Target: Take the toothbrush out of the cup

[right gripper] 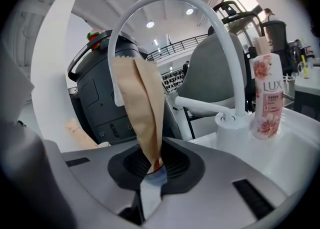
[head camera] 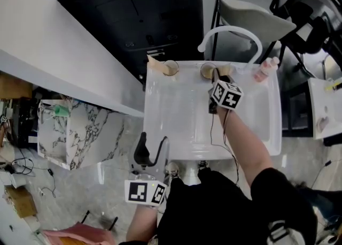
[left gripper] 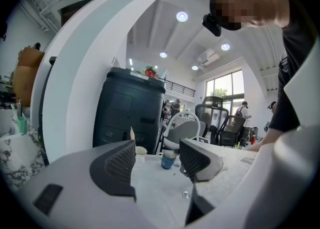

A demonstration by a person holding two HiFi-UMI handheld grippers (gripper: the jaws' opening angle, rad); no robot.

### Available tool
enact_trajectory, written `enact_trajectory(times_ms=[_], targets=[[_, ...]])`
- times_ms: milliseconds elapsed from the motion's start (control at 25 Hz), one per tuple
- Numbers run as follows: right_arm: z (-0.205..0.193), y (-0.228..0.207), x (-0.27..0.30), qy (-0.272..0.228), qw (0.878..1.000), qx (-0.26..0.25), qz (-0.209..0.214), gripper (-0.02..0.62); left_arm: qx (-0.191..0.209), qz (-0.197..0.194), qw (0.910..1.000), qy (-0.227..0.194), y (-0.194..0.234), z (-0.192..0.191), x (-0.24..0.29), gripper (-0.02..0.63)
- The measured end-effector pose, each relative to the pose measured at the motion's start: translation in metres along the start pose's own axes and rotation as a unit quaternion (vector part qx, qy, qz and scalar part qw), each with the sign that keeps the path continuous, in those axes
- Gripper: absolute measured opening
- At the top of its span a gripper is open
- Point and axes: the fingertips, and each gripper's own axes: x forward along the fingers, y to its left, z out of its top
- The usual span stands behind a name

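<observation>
Two cups stand on the back rim of the white sink (head camera: 176, 123). In the right gripper view, a toothbrush in a tan paper sleeve (right gripper: 142, 103) rises from the blue cup (right gripper: 154, 175) just below the jaws. My right gripper (right gripper: 156, 163) is shut on the lower part of that sleeve, right above the cup's mouth. The head view places this gripper (head camera: 216, 81) over the right-hand cup (head camera: 207, 70). The other cup (head camera: 170, 68) holds its own wrapped toothbrush (head camera: 156, 62). My left gripper (head camera: 152, 150) hangs at the sink's front edge, open with nothing in it (left gripper: 157, 158).
A white arched faucet (head camera: 230, 31) rises behind the right cup, with a pink LUX bottle (right gripper: 266, 98) beside its base. A dark bin (head camera: 144, 14) stands behind the sink. A marble-topped stand (head camera: 80, 131) is to the left, office chairs to the back right.
</observation>
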Motion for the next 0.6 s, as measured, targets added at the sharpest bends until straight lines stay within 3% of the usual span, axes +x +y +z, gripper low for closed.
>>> enact_trajectory(times_ms=[600], targets=[[0.027,0.023,-0.029,-0.048,0.998,-0.032,0.010,0.031,-0.001,-0.016,0.9998,-0.013,0.004,0.009,-0.015,0.259]])
